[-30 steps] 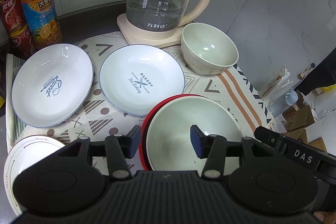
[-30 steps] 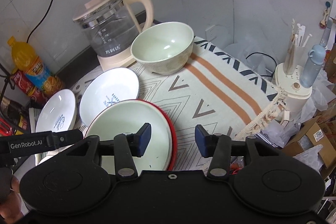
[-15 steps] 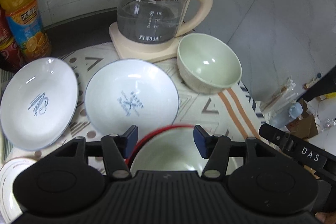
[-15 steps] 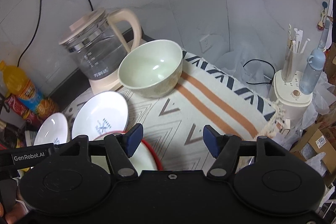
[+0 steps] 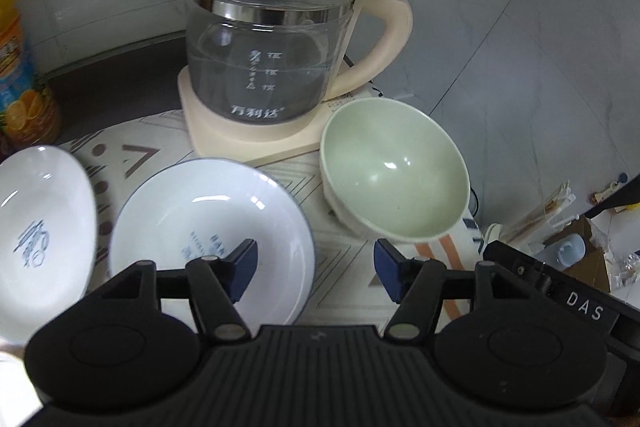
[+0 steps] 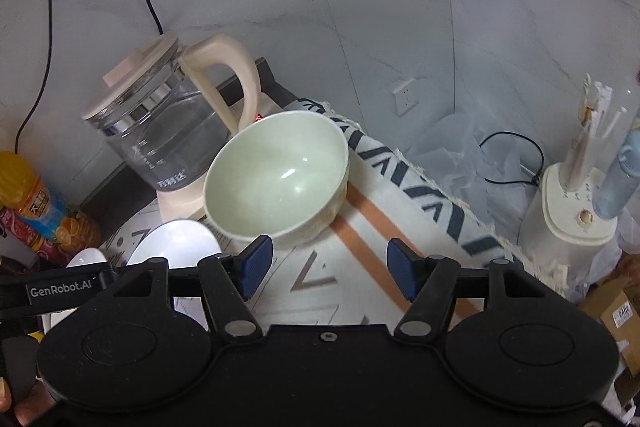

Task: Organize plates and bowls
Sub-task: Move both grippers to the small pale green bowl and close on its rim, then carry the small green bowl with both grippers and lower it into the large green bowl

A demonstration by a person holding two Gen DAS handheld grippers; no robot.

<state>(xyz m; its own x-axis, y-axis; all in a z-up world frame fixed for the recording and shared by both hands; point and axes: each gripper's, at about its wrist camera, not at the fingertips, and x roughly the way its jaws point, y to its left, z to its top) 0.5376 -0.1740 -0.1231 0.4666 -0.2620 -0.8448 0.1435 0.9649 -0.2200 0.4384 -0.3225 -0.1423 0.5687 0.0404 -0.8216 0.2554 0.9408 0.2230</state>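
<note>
A pale green bowl stands on the patterned cloth beside the kettle; it also shows in the right wrist view. Two white plates with blue print lie to its left, one in the middle and one at the left edge. My left gripper is open and empty, hovering above the cloth between the middle plate and the bowl. My right gripper is open and empty, just in front of the green bowl. The white plates show partly in the right wrist view.
A glass kettle on a cream base stands at the back. An orange juice bottle and cans stand at the far left. The striped cloth ends at a fringed right edge, with a holder of sticks and boxes beyond.
Both grippers have moved forward toward the kettle and green bowl. The red plate with the green bowl on it has dropped out of view below them. Both jaws have widened slightly.
</note>
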